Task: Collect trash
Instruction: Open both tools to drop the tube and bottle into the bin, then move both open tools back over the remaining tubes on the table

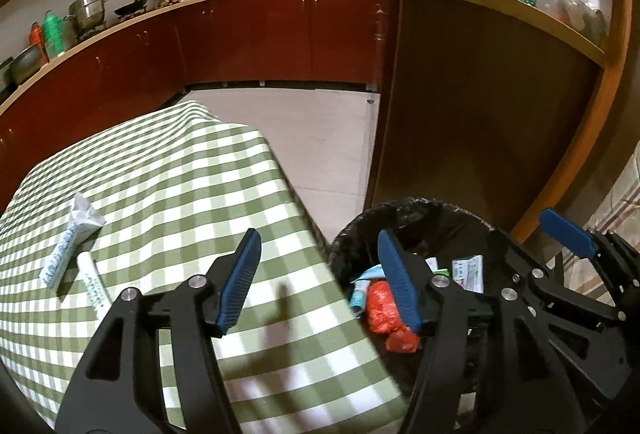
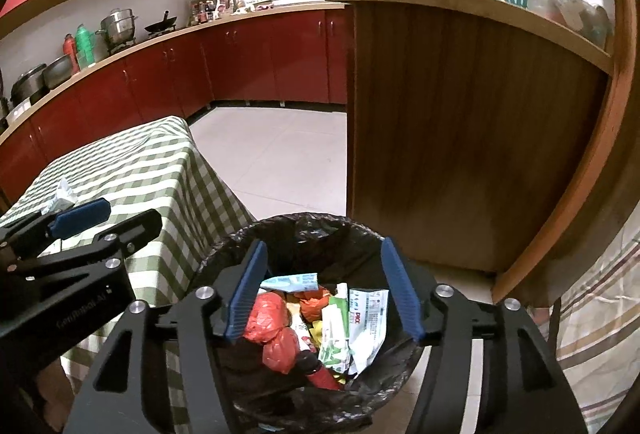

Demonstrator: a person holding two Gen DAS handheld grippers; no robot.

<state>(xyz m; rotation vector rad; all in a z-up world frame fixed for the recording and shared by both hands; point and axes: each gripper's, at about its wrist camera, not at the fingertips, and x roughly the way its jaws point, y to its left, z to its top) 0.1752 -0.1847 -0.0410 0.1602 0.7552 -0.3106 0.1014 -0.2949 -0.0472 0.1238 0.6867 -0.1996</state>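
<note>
table (image 1: 168, 170) with green checked cloth, left | black-lined trash bin (image 2: 280, 230) on floor just right of it, holding wrappers and red bags (image 2: 272, 330) | right gripper (image 2: 324, 298) above bin, fingers apart, empty | left gripper (image 1: 320, 282) over table edge, fingers apart, empty | wrapper (image 1: 74, 238) and white tube (image 1: 94, 284) on table, far left

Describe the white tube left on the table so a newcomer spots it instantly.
Find the green-checked table left of the black-lined trash bin. Near its left edge lie two items: the white tube is the smooth, narrow cylinder, lying just right of the larger crumpled wrapper.

R tool (image 2: 324, 290) open, over full bin (image 2: 304, 224)
</note>
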